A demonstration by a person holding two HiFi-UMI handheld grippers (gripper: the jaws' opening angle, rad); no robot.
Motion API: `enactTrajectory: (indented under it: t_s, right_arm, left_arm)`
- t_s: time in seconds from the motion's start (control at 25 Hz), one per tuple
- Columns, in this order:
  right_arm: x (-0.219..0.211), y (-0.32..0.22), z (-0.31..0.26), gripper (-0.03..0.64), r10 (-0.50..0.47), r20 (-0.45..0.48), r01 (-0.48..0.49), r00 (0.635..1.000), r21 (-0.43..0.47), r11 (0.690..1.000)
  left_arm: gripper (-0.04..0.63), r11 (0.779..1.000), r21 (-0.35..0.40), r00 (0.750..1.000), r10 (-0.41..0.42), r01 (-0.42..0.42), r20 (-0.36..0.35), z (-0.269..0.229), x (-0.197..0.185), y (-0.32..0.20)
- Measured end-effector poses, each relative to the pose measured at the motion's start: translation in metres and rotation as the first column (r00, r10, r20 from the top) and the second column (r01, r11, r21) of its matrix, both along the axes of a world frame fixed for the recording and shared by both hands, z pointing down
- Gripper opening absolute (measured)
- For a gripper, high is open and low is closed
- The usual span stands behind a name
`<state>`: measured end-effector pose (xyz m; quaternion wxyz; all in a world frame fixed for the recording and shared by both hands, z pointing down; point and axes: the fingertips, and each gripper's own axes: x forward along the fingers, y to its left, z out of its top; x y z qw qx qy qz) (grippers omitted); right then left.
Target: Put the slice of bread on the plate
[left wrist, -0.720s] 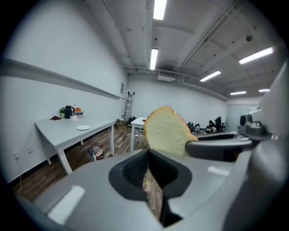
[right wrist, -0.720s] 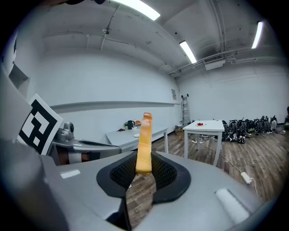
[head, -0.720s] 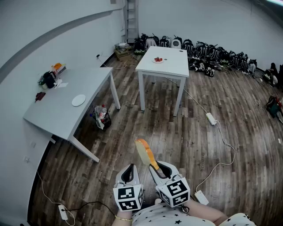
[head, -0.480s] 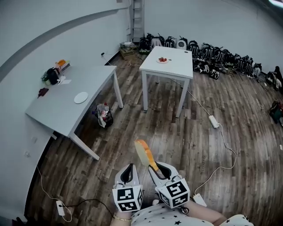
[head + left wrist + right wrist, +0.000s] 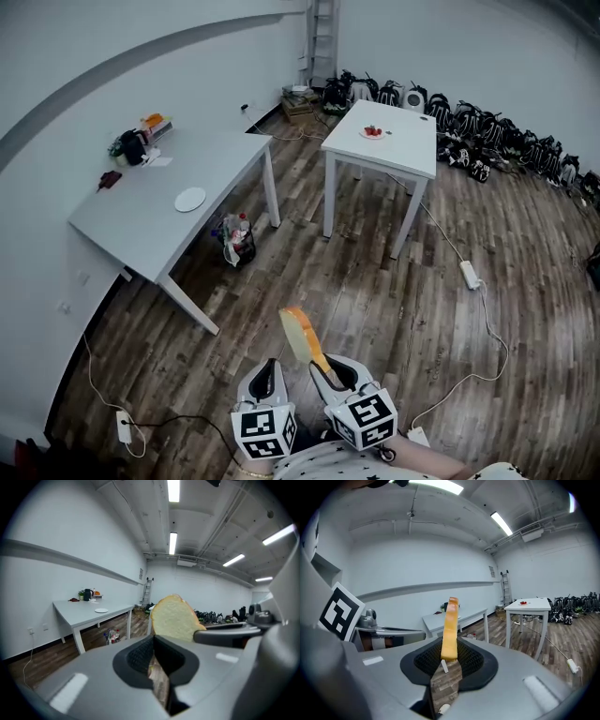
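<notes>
While the right gripper [image 5: 321,373] pinches the slice of bread [image 5: 298,333] by its lower end, the head view shows the left gripper [image 5: 271,370] just beside it, both over the wood floor [image 5: 375,300]. The plate [image 5: 189,199] sits on the grey counter [image 5: 131,225], well apart from the bread. Left gripper view: jaws pressed together, nothing between them, bread just to the right. Right gripper view: jaws clamped on the bread, which stands edge-on and upright.
</notes>
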<state>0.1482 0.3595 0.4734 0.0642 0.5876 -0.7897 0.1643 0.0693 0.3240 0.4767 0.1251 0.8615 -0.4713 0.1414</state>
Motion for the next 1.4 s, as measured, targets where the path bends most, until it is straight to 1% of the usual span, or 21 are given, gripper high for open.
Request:
enactTrajectory:
  t_s: [0.16, 0.28, 0.4, 0.68, 0.92, 1.16, 1.4]
  right_arm:
    - [-0.017, -0.030, 0.010, 0.084, -0.045, 0.009, 0.045, 0.999, -0.031, 0.999]
    - [-0.034, -0.062, 0.016, 0.084, -0.073, 0.013, 0.074, 0.997, -0.053, 0.996]
    - [-0.052, -0.102, 0.012, 0.084, -0.079, 0.000, 0.079, 0.997, -0.052, 0.996]
    - [-0.104, -0.207, -0.006, 0.086, -0.091, -0.034, 0.090, 0.995, -0.037, 0.995]
    - [-0.142, -0.288, -0.015, 0.084, -0.096, -0.059, 0.094, 0.994, -0.020, 0.995]
    - [-0.168, -0.347, -0.019, 0.084, -0.096, -0.072, 0.096, 0.993, -0.012, 0.995]
    - [-0.177, -0.376, -0.015, 0.084, -0.092, -0.061, 0.090, 0.994, -0.032, 0.995]
  left_arm:
    - [0.009, 1.000, -0.010, 1.000, -0.029, 0.029, -0.007, 0.006, -0.014, -0.031]
    - [0.009, 0.999, -0.009, 0.999, -0.035, 0.035, -0.008, 0.007, -0.027, -0.066]
    - [0.009, 0.999, -0.004, 0.999, -0.035, 0.035, -0.008, 0.003, -0.044, -0.108]
    - [0.009, 0.999, 0.026, 0.999, -0.042, 0.042, -0.007, -0.017, -0.098, -0.215]
    - [0.009, 0.997, 0.052, 0.999, -0.053, 0.053, 0.005, -0.021, -0.140, -0.288]
    - [0.009, 0.994, 0.039, 0.995, -0.097, 0.098, -0.015, -0.019, -0.177, -0.341]
    - [0.009, 0.994, 0.010, 0.994, -0.113, 0.113, -0.010, -0.010, -0.192, -0.368]
